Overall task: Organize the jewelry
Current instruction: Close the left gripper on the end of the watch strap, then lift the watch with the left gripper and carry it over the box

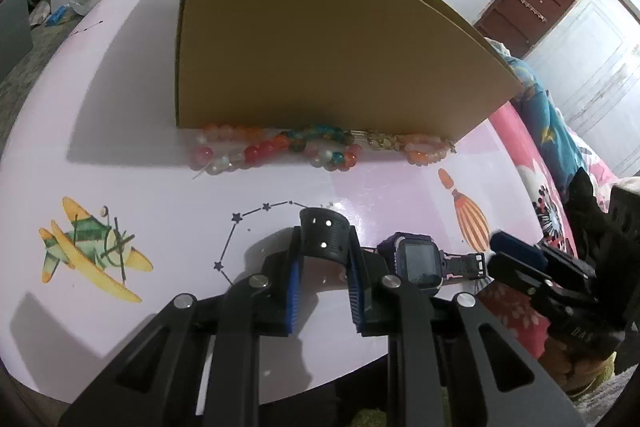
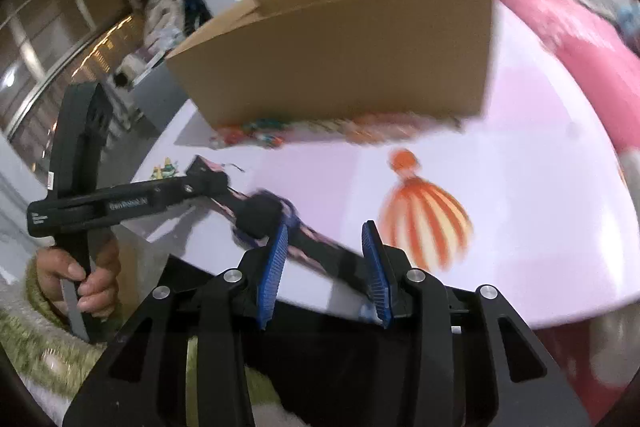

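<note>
A dark smartwatch lies near the front edge of the pale pink table. My left gripper is shut on its perforated black strap, with a pad against each edge. In the right wrist view the left gripper holds one strap end, and the watch is blurred. My right gripper stands open, and the other strap runs slantwise between its blue pads. Several beaded bracelets lie in a row against the tall cardboard box.
The box is open at the top and stands mid-table. Pink bedding borders the table's right side. A hand grips the left gripper's handle below the table edge. Stickers of a plane and a balloon mark the surface.
</note>
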The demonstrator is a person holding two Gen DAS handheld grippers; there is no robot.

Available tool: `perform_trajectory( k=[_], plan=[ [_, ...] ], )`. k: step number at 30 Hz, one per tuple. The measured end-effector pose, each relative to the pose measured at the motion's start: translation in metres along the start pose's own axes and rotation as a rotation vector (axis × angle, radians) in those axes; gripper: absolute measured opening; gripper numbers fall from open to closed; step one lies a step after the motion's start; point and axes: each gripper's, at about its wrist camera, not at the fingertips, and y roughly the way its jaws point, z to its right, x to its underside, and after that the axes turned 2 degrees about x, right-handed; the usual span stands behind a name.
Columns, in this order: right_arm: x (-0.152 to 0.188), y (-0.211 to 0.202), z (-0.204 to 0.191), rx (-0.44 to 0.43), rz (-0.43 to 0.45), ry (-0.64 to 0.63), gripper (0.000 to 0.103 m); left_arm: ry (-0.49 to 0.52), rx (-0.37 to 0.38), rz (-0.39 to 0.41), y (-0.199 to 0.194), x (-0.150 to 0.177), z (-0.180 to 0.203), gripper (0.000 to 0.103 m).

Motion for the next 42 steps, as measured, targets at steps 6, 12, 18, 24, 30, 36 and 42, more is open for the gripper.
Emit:
perform_trajectory(
  k=[6, 12, 18, 24, 30, 36, 42],
  plan=[
    [0.018, -0.004, 0.021, 0.007, -0.055, 0.130, 0.037, 0.028, -0.039, 0.009, -0.002, 0.003, 0.005, 0.019],
    [0.014, 0.008, 0.027, -0.018, -0.072, 0.195, 0.036, 0.046, -0.053, 0.012, -0.003, 0.005, 0.007, 0.019],
    [0.008, 0.009, 0.028, -0.102, -0.075, 0.237, 0.036, 0.052, -0.072, 0.026, -0.003, 0.009, 0.011, 0.019],
    [0.009, -0.001, 0.041, -0.245, -0.026, 0.341, 0.031, 0.051, -0.072, 0.026, -0.003, 0.010, 0.011, 0.019],
    [0.008, 0.010, 0.041, -0.184, -0.039, 0.342, 0.012, 0.055, -0.073, 0.027, -0.003, 0.010, 0.011, 0.019],
    [0.009, 0.014, 0.050, -0.185, -0.026, 0.370, 0.005, 0.073, -0.082, 0.037, -0.003, 0.010, 0.012, 0.019],
    [-0.004, -0.012, 0.030, -0.182, 0.049, 0.273, 0.003, 0.110, -0.059, 0.061, -0.019, 0.010, 0.023, 0.019]
  ],
)
